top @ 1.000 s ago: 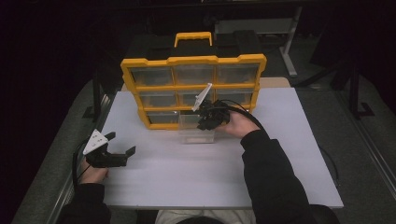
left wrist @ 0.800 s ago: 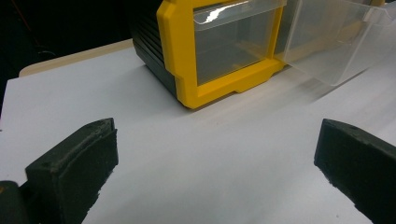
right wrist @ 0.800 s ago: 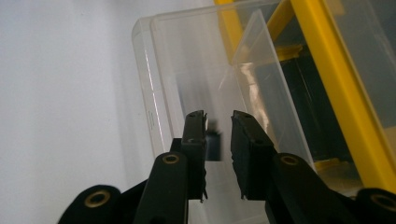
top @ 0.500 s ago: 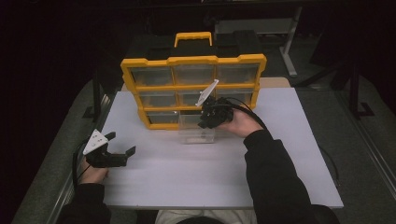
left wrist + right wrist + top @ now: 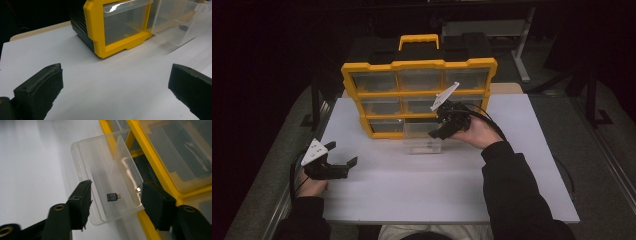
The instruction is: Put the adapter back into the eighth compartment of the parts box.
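Small adapter (image 5: 113, 196) sits in clear drawer (image 5: 105, 182), pulled out of yellow organizer (image 5: 419, 95) onto surface. Right gripper (image 5: 115, 202) above drawer, jaws just opening, nothing clamped. Left gripper (image 5: 343, 167) idle, jaws apart. Guess next: push drawer shut, needs straight alignment.

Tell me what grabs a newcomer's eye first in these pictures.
The yellow-framed organizer stands at the back of the white table, one clear drawer pulled out with a small dark adapter inside. The right hand-held gripper hovers over that drawer, its jaws just opening, nothing gripped.
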